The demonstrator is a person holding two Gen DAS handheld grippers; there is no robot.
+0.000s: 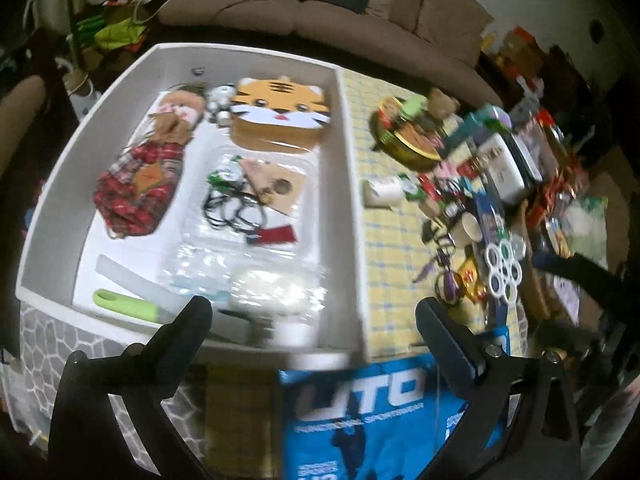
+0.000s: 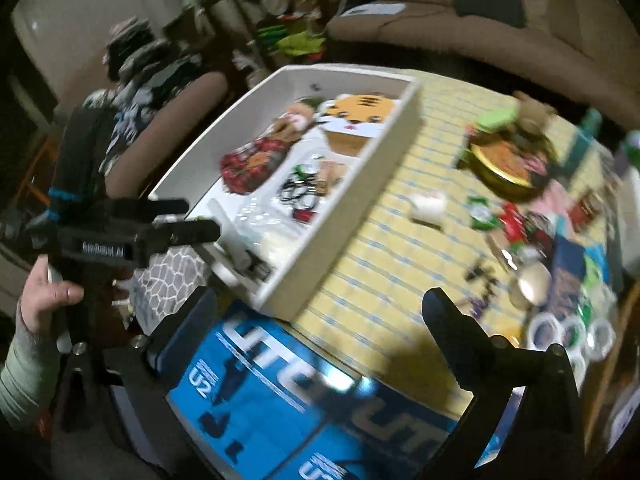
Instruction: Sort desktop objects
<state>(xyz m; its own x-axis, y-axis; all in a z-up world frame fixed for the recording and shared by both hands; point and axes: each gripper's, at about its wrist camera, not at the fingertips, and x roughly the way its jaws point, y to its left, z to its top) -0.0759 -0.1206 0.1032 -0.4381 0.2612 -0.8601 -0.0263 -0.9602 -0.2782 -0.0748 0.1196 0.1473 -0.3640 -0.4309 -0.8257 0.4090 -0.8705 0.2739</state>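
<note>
1. Two pairs of tongs hang over the surface with nothing between their jaws: the left tongs (image 1: 314,314) and the right tongs (image 2: 320,306) both stand spread wide.
2. Taking the white tray (image 1: 350,184) as landmark and going left to right: inside it lie a plaid-dressed doll (image 1: 138,182), a tiger-face box (image 1: 280,110) at the far end, a clear pack of cords (image 1: 248,200) in the middle, and a green-handled tool (image 1: 128,304) by the near wall.
3. Right of the tray, on the yellow checked cloth (image 1: 388,248), a small white box (image 1: 384,192) lies alone, near the tray wall. Farther right sits the unsorted heap, with a white ring holder (image 1: 502,268) at its near edge.
4. Near side of the tray, a blue printed box (image 1: 360,408) lies under both tongs.
5. Judgement: the step is picking the next item. The lone white box looks easiest; come down from above, jaws straddling its short sides, clear of the tray wall.
6. Both views are blurred, so small heap items cannot be told apart.
</note>
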